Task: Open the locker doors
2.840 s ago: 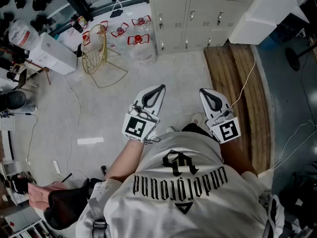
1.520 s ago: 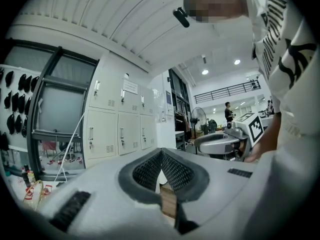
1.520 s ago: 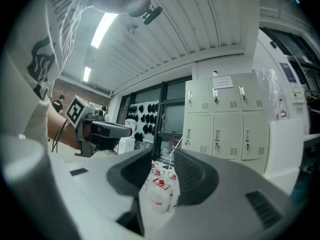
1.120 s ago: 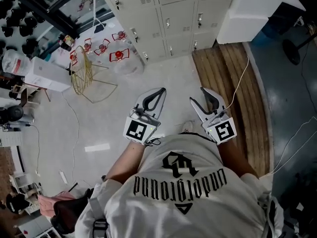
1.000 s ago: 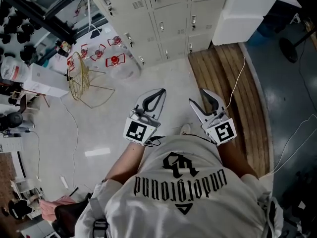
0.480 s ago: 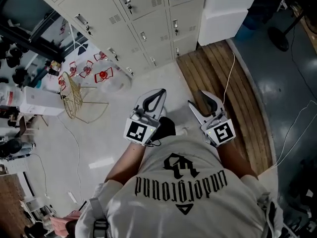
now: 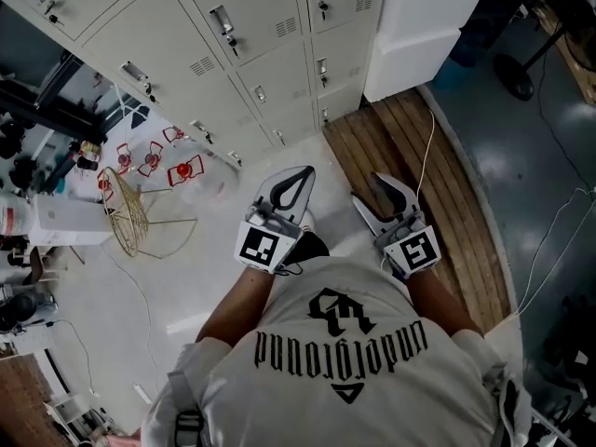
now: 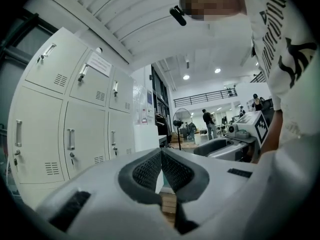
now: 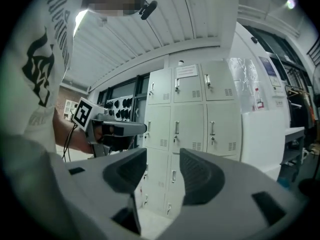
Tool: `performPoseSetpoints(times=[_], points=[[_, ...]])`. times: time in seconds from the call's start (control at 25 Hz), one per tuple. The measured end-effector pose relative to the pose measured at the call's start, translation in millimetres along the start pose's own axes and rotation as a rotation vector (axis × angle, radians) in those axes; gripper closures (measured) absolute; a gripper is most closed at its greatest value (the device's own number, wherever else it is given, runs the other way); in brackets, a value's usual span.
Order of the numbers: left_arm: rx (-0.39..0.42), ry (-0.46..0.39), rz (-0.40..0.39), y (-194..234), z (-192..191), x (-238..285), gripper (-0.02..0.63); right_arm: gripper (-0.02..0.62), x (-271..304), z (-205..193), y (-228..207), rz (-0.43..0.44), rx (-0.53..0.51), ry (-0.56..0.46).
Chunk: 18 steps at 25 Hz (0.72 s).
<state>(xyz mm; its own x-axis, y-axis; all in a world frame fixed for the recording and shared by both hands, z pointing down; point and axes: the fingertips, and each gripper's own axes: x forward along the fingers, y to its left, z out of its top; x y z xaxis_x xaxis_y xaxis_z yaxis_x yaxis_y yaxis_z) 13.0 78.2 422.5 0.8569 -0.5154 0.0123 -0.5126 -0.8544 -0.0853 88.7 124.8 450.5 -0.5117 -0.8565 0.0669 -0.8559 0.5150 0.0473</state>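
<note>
- While every door on the bank of lockers [image 7: 233, 54] is sitting flush and closed, the lockers are standing ahead of the person, well apart from both claws, so by my reading no door is being worked yet.
- A white cabinet [image 7: 419, 35] is standing against the lockers' right end, with wooden boards [image 7: 419, 175] lying on the floor in front of it.
- The right claw [image 7: 371, 190] is pointing level at the doors, its jaws standing wide with nothing between them, probably readied for a handle.
- The left claw [image 7: 304, 169] is pointing much the same way, its jaws meeting tip to tip on nothing, likely just being carried along.
- The handles [image 9: 176, 128] are sitting upright on each door, the likely spots to grab.
</note>
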Motion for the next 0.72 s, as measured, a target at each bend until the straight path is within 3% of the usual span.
performPoseSetpoints(times=[0.4, 0.72], points=[[0.015, -0.012, -0.037, 128.4, 4.2, 39.4, 0.598, 0.382, 125.9, 17.5, -49.9, -0.056, -0.003, -0.034], [0.027, -0.012, -0.049, 197.9, -1.5, 56.5, 0.598, 0.382, 194.7, 25.9, -72.4, -0.079, 0.004, -0.046]])
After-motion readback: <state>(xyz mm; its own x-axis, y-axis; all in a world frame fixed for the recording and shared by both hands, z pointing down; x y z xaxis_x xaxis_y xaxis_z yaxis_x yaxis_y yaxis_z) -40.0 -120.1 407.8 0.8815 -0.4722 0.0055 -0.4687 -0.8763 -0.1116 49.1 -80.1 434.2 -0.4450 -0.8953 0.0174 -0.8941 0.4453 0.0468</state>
